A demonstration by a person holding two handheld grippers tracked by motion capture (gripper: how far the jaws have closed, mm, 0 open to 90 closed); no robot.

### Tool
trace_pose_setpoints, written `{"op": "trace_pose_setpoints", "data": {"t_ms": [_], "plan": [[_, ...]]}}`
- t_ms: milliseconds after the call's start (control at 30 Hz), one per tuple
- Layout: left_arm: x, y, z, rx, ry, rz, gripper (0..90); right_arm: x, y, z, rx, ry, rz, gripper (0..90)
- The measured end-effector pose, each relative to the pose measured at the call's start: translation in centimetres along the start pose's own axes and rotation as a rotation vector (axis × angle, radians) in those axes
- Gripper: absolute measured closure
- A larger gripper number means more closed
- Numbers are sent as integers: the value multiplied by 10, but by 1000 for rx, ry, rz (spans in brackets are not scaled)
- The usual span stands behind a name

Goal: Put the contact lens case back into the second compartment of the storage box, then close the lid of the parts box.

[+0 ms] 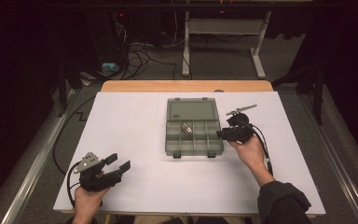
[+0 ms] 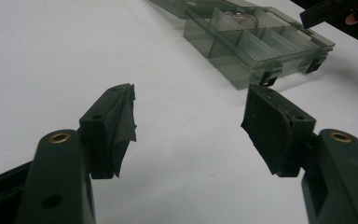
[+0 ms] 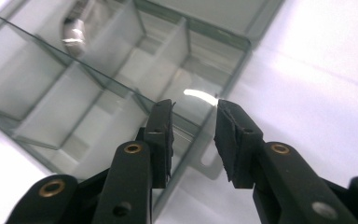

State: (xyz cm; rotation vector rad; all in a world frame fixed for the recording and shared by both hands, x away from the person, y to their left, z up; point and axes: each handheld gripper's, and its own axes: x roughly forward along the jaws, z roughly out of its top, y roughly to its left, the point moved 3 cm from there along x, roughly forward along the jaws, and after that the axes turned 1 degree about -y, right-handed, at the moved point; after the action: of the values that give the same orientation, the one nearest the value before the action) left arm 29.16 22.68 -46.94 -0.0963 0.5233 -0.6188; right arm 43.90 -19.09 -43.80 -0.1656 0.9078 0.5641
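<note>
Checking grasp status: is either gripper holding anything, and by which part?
Nothing is held. The left gripper is open over bare table; the right gripper hovers at the organizer box's right edge, jaws apart.

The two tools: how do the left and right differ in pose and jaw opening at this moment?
The left tool rests low over bare white paper, far from the organizer box; the right tool is at the box's right edge. The left tool's jaws stand wide apart; the right tool's jaws are narrower, with the box's wall in the gap and nothing gripped. Both are black and hand-held.
</note>
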Motion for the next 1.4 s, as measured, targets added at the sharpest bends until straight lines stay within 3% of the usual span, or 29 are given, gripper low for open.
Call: {"op": "trace_pose_setpoints", "data": {"t_ms": [133, 333, 467, 533, 633, 733, 867, 967, 1133, 1400], "plan": [[-1, 0, 0, -6, -4, 1, 341, 5, -4, -1, 29, 20, -3, 697], [0, 0, 1, 3, 3, 6, 342, 7, -1, -1, 15, 35, -17, 696], [2, -2, 2, 8, 15, 11, 360, 7, -1, -2, 39, 33, -8, 700], [3, -3, 5, 52, 35, 46, 363, 7, -2, -2, 45, 33, -5, 696], [3, -4, 8, 74, 35, 67, 363, 7, -1, -2, 50, 31, -4, 692], [8, -5, 15, 67, 31, 81, 363, 7, 0, -3, 44, 23, -13, 691], [21, -5, 26, 51, 35, 95, 375, 6, -3, -3, 61, 28, 12, 701], [36, -6, 36, 22, 34, 81, 376, 6, -4, -4, 69, 20, 24, 702], [65, -12, 58, 66, 75, 78, 393, 6, -3, -4, 65, 24, 12, 701], [96, -14, 82, 86, 120, 79, 414, 6, -2, -4, 76, 21, 6, 719]]}}
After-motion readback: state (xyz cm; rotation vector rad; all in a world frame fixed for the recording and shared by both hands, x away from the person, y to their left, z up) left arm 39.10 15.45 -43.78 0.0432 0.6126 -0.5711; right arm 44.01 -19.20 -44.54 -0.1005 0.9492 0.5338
